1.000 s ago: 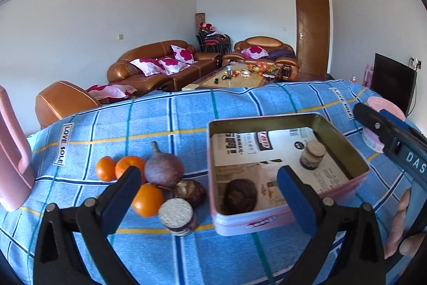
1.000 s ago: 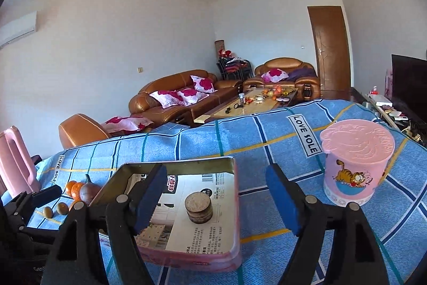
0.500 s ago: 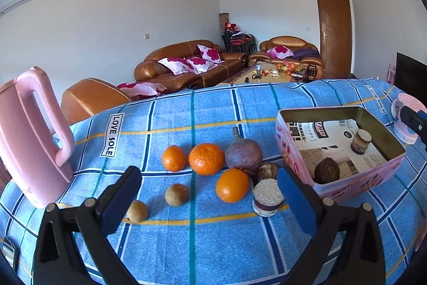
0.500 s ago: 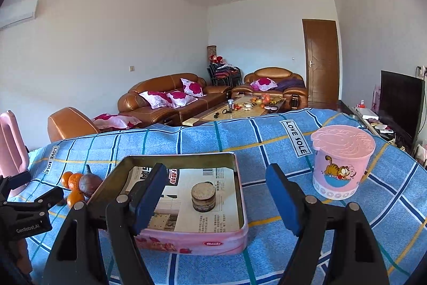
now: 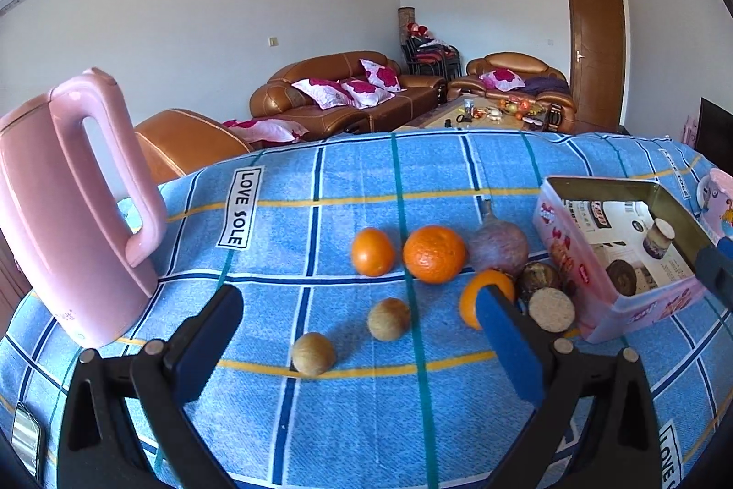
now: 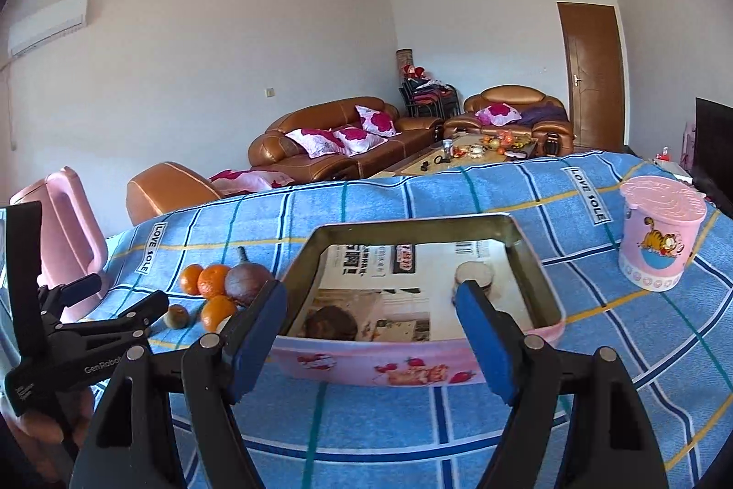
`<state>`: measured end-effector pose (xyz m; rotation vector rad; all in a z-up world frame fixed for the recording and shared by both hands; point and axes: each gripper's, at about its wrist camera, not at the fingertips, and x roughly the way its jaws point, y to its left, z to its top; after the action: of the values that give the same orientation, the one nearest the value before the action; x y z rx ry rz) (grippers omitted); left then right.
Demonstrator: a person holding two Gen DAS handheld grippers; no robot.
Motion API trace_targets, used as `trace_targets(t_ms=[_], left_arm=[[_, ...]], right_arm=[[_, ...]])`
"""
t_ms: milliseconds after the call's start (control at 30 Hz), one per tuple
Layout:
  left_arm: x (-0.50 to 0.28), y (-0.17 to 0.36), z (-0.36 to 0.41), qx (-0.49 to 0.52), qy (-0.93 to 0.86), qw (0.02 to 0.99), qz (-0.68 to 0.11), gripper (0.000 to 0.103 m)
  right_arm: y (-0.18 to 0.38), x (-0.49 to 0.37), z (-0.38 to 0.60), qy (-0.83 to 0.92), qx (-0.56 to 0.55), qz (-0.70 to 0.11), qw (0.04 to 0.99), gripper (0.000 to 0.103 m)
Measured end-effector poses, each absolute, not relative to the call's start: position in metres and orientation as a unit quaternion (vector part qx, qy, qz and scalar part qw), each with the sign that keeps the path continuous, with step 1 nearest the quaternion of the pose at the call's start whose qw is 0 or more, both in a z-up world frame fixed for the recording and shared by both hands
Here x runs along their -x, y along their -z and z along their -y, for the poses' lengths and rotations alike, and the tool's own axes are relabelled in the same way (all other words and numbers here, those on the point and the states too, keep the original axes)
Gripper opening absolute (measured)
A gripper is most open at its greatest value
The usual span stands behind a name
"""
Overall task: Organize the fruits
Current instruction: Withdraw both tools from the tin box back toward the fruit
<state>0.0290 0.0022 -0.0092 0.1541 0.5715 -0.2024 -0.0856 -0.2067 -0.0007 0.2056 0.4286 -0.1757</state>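
Observation:
A pile of fruit lies on the blue checked cloth: three oranges (image 5: 434, 253), a purple-brown fruit (image 5: 497, 246), a dark round fruit (image 5: 537, 276) and two small brown fruits (image 5: 388, 319). A pink tin box (image 5: 591, 282) lined with newspaper holds a dark fruit (image 5: 620, 277) and a small round jar (image 5: 658, 238). A jar with a cork lid (image 5: 551, 309) stands beside the box. My left gripper (image 5: 357, 344) is open and empty, above the small brown fruits. My right gripper (image 6: 371, 333) is open and empty, in front of the tin box (image 6: 412, 365).
A pink kettle (image 5: 68, 205) stands at the left on the cloth. A pink lidded cup with a cartoon cat (image 6: 659, 237) stands at the right. Sofas and a coffee table lie beyond the far edge.
My left gripper has swung left, from over the tin box to over the small brown fruits, bringing the kettle into view. My right gripper has shifted slightly and stays before the box.

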Motion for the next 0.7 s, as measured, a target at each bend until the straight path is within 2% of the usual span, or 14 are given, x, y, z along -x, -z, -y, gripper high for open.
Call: trace_targets(t_ms=[100, 200, 300, 700], left_arm=[[-0.042, 0.012, -0.021, -0.061, 0.072, 0.951, -0.295, 0.103], [-0.05, 0.012, -0.038, -0.06, 0.048, 0.953, -0.294, 0.103], [-0.055, 0.012, -0.048, -0.076, 0.024, 0.954, -0.289, 0.103], [-0.067, 0.014, -0.067, -0.06, -0.003, 0.951, -0.304, 0.103]], right_arm=[[0.004, 0.079, 0.189, 0.063, -0.098, -0.233, 0.965, 0.076], [0.008, 0.073, 0.172, 0.024, -0.099, -0.254, 0.962, 0.057], [0.016, 0.061, 0.155, -0.013, -0.111, -0.29, 0.95, 0.049], [0.048, 0.014, 0.126, -0.065, -0.154, -0.393, 0.904, 0.049]])
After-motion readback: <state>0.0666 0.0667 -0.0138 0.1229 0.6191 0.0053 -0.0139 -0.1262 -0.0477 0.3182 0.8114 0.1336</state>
